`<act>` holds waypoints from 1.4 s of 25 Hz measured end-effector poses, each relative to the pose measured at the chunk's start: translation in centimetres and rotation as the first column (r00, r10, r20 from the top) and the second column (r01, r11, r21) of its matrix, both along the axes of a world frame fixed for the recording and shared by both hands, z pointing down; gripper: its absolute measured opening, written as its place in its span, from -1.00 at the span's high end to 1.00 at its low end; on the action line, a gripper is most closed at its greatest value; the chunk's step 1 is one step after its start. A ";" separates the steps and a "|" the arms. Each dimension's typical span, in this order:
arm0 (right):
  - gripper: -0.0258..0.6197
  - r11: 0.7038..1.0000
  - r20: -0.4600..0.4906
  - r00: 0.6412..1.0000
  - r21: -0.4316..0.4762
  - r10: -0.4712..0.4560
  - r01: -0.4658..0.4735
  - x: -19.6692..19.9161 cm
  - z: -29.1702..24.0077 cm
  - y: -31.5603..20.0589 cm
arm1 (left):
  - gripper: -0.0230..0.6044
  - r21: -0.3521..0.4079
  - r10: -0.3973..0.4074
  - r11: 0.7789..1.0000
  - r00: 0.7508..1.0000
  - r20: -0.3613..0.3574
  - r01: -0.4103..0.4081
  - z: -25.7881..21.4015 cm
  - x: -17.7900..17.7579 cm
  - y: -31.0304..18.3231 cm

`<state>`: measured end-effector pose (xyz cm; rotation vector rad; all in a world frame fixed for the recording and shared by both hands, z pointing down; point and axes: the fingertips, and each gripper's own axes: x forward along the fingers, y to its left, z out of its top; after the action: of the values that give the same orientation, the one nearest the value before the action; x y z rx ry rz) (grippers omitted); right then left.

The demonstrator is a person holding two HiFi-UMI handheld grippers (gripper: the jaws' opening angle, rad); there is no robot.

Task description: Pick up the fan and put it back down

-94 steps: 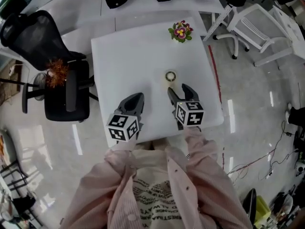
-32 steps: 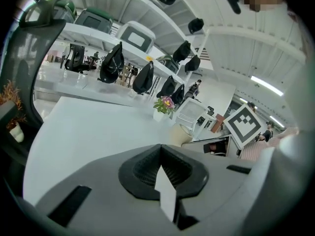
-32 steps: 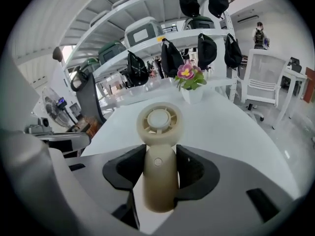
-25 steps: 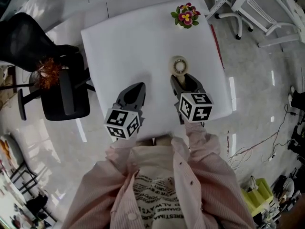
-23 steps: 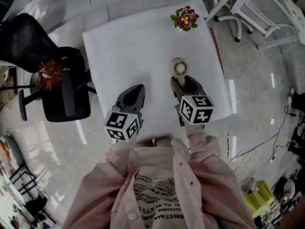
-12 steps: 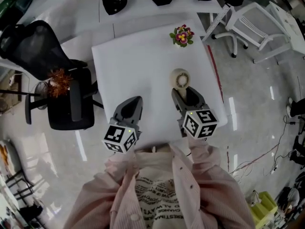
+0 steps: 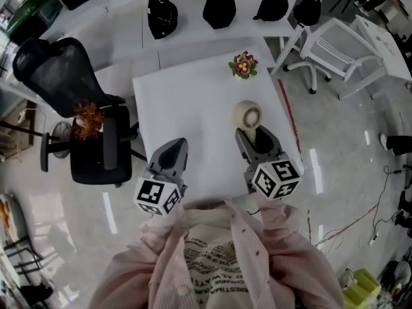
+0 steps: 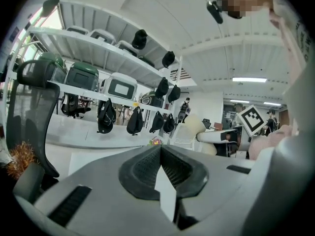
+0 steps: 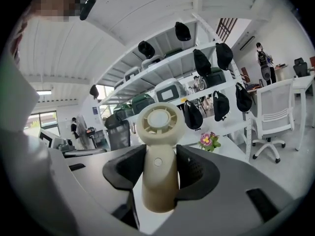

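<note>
My right gripper (image 7: 255, 139) is holding the fan (image 7: 248, 115). In the right gripper view its two black pads (image 9: 193, 167) press on the fan's handle from both sides, one on each side. The fan (image 9: 159, 132) is cream in colour. It stands upright in the grip, with its round head sticking up above the jaws and a small round button on the handle facing me. From the head view I see the fan held over the right part of the white table (image 7: 187, 102), not lying on it.

My left gripper (image 7: 172, 153) is beside the right one, over the near edge of the table, a little apart from it. In the left gripper view its jaws are closed together at the tips with nothing between them (image 8: 160, 149).

At the far edge of the table there is a little pot of flowers (image 7: 243, 64), well away from the fan. A black chair (image 7: 64, 76) is on the left of the table and a white chair (image 7: 335, 44) is on the right. Black bags (image 7: 219, 5) sit in a row behind the table
</note>
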<state>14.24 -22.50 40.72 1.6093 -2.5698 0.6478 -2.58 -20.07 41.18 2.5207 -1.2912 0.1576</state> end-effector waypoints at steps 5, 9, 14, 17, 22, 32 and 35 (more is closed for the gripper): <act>0.35 0.997 0.012 1.000 0.076 0.004 -0.005 0.5 -3.2 1.4 | 0.92 0.072 -0.019 0.997 1.000 0.020 0.017 -2.7 -1.0 1.0; 0.35 0.991 0.014 1.000 0.131 0.009 -0.011 1.0 -5.5 2.5 | 0.92 0.122 -0.039 0.992 0.999 0.037 0.034 -4.4 -1.7 2.0; 0.35 0.982 0.024 1.000 0.187 0.011 -0.015 1.5 -8.2 3.5 | 0.92 0.172 -0.067 0.983 0.997 0.025 0.062 -6.8 -2.6 2.7; 0.35 0.975 0.025 1.000 0.222 0.011 -0.017 1.6 -9.6 4.2 | 0.92 0.193 -0.087 0.978 0.996 0.018 0.082 -7.9 -3.2 3.0; 0.35 0.964 0.019 1.000 0.267 0.008 -0.013 1.8 -11.3 5.1 | 0.92 0.225 -0.112 0.969 0.994 0.012 0.106 -9.5 -3.8 3.6; 0.35 0.960 0.026 1.000 0.279 0.003 -0.010 2.1 -11.9 5.6 | 0.92 0.224 -0.140 0.965 0.990 0.011 0.134 -9.9 -4.2 4.4; 0.35 0.964 0.027 1.000 0.267 -0.007 -0.001 2.1 -11.6 5.3 | 0.92 0.211 -0.145 0.968 0.989 0.013 0.139 -9.5 -4.1 4.4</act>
<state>16.31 -17.18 29.14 1.6762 -2.7796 0.3358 -6.65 -15.67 31.67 2.5916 -1.5692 0.0264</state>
